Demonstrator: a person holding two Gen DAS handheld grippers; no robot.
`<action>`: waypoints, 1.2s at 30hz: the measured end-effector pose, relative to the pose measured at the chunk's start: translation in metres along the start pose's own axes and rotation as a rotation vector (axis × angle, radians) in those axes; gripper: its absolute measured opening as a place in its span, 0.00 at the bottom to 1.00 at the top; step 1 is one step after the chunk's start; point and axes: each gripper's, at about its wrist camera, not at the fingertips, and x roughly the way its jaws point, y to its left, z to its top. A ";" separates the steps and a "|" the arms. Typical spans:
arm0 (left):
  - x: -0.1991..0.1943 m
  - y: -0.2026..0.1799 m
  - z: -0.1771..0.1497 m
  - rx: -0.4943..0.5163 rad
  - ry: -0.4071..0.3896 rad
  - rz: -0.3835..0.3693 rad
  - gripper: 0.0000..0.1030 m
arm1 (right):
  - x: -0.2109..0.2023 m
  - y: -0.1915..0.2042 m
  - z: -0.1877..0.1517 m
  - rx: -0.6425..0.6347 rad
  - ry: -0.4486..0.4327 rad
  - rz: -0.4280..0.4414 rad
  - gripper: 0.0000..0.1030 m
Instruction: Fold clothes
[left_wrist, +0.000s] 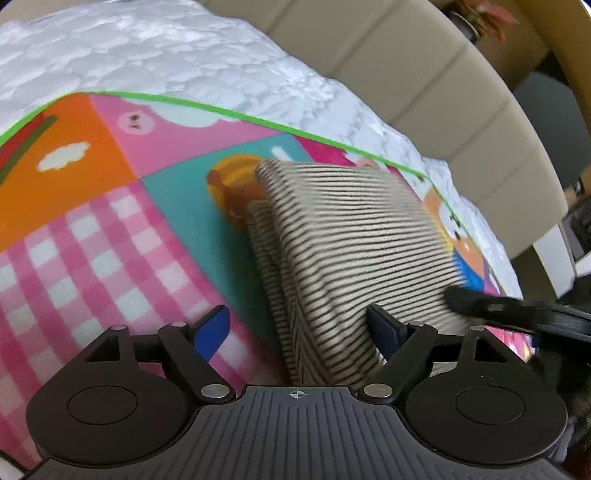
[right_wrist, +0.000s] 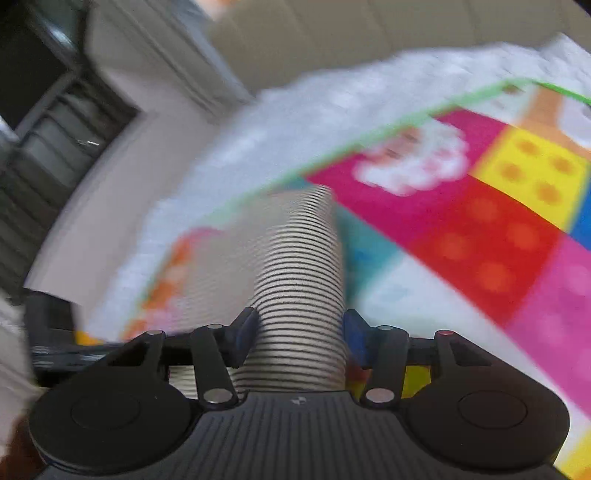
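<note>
On the colourful play mat (left_wrist: 110, 229), the striped garment (left_wrist: 343, 236) runs between both tongs: left gripper (left_wrist: 299, 328) spread apart, right gripper (right_wrist: 299, 332) clamped on it.

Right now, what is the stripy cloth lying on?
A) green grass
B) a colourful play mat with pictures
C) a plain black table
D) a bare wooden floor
B: the stripy cloth lies on a colourful play mat with pink checks, orange and teal squares and cartoon pictures.
</note>
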 end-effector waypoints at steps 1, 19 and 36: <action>0.001 -0.001 -0.001 0.004 0.003 -0.003 0.84 | -0.002 -0.007 -0.002 0.026 0.009 0.005 0.50; -0.001 0.000 0.002 0.009 -0.019 0.031 0.86 | -0.001 0.011 -0.057 -0.103 0.066 -0.018 0.41; 0.002 0.003 0.002 0.004 -0.015 0.028 0.87 | 0.067 -0.002 0.051 0.088 -0.016 0.056 0.83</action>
